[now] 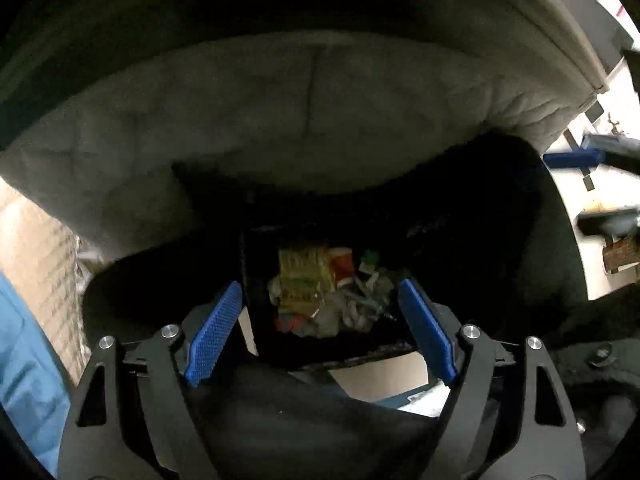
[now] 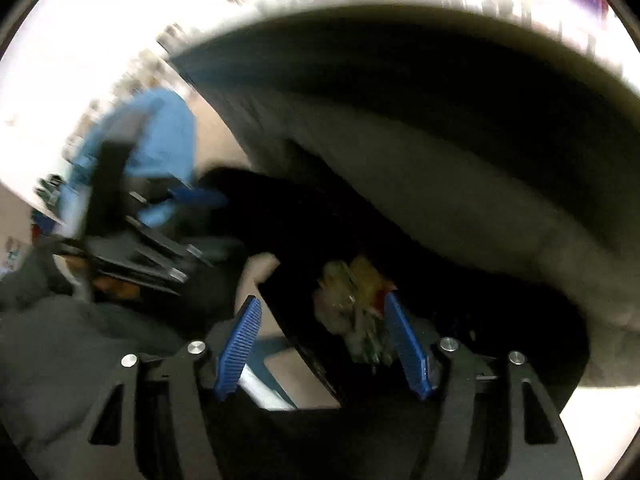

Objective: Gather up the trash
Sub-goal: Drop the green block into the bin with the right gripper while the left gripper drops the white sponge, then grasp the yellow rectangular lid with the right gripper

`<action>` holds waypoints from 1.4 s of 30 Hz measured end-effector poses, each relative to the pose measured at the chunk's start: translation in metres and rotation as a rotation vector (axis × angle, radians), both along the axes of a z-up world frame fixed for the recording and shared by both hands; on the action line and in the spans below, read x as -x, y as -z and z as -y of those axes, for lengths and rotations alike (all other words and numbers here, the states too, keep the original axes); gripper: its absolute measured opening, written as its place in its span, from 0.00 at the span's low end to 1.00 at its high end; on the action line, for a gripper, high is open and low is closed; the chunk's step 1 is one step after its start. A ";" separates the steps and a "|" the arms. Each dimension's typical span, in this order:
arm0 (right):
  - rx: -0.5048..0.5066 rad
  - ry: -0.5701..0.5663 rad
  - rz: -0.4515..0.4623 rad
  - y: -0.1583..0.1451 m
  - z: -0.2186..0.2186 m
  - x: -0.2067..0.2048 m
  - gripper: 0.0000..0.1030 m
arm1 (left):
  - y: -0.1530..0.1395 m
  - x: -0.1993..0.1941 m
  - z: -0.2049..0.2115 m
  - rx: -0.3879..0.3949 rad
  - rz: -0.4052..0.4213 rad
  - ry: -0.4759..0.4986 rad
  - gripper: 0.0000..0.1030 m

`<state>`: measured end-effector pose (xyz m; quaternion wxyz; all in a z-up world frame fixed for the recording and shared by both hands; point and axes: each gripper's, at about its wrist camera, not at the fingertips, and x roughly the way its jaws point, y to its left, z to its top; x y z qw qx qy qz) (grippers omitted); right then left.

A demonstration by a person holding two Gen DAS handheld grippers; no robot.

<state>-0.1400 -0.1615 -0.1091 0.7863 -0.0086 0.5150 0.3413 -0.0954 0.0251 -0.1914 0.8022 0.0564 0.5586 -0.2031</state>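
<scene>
- Left wrist view: the left claw (image 1: 320,300) is seen pointed steeply down, its two blue pads (image 1: 212,334) spread wide apart, released, with nothing gripped between them.
- Below and between the pads, a black bin (image 1: 360,354) is seen from above, its inside dark.
- At the bottom of the bin a heap of trash (image 1: 328,296) is gathered: a yellow printed wrapper (image 1: 306,280), something red-orange (image 1: 342,266) beside it, a small green piece (image 1: 370,258), and crumpled whitish paper or film (image 1: 348,314) toward the near wall.
- A large pale padded mass (image 1: 300,112), quilted cloth by its look, is arched over the far side of the bin; what it belongs to cannot be told.
- At the right edge the right claw is caught in blur, one blue finger (image 1: 572,158) showing against a bright floor (image 1: 576,248).
- At the lower left a blue sleeve (image 1: 20,360) is visible beside pale tiled flooring.
- Right wrist view: the picture is smeared by motion. The right claw (image 2: 320,312) is seen released, its blue pads (image 2: 238,350) parted, no item pinched between them.
- The black bin (image 2: 304,352) is seen past the pads, and the trash (image 2: 356,304) lies inside it, close behind the right-hand pad; contact with that pad cannot be told.
- At the left the left claw (image 2: 196,196) is seen blurred, held by a hand in a blue glove (image 2: 160,140).
- The pale padded mass (image 2: 460,184) is curved over the upper right.
</scene>
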 end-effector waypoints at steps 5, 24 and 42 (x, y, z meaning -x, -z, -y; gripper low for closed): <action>-0.007 0.054 0.269 -0.084 0.012 -0.050 0.66 | -0.049 0.007 0.001 0.094 0.134 0.028 0.79; 0.248 -0.037 0.238 -0.060 0.011 -0.273 0.71 | -0.117 -0.009 -0.002 0.217 0.290 -0.060 0.83; 0.176 0.077 0.299 -0.084 0.053 -0.147 0.47 | -0.174 -0.087 0.050 0.220 0.404 -0.135 0.83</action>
